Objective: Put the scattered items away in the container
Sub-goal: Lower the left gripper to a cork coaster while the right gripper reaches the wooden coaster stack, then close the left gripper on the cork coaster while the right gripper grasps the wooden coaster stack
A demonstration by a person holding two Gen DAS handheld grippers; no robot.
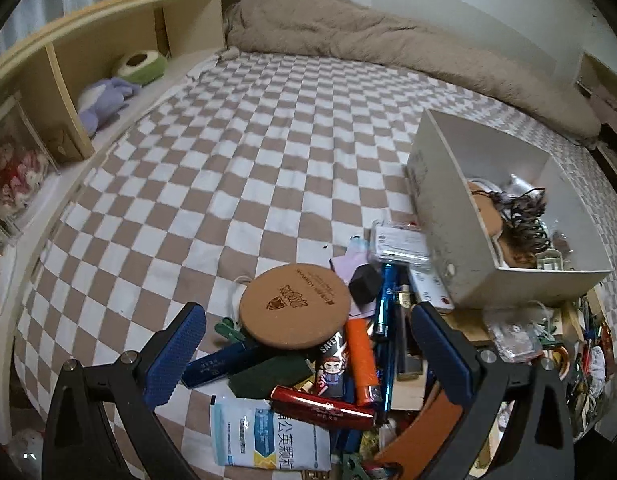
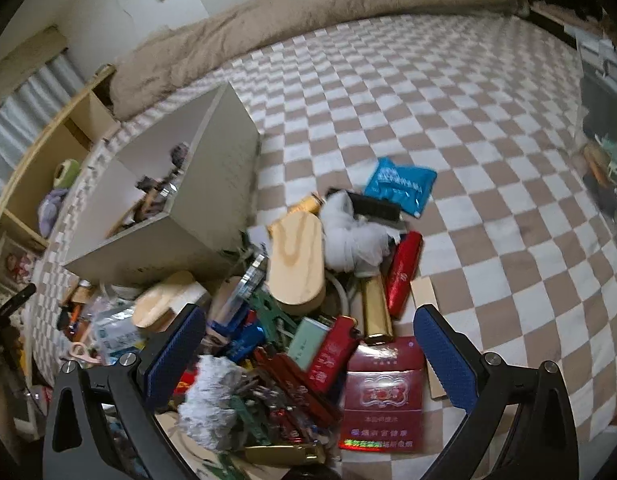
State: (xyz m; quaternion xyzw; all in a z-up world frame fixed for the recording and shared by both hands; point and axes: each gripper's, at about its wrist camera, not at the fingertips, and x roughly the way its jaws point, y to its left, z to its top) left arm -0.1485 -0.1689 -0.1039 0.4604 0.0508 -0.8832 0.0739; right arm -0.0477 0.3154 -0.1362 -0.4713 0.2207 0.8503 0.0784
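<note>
Left gripper [image 1: 304, 344] agape, empty, over round cork coaster [image 1: 294, 308] | right gripper [image 2: 310, 344] agape, empty | open white rectangular box [image 1: 504, 216] just beyond the heap | risk: coaster slides off (stacked loosely), toppling neighbours.

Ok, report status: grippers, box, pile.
Left gripper open over pile, empty. Right gripper open, empty. White box partly filled. Cork disc on top of pile, beside box.
</note>
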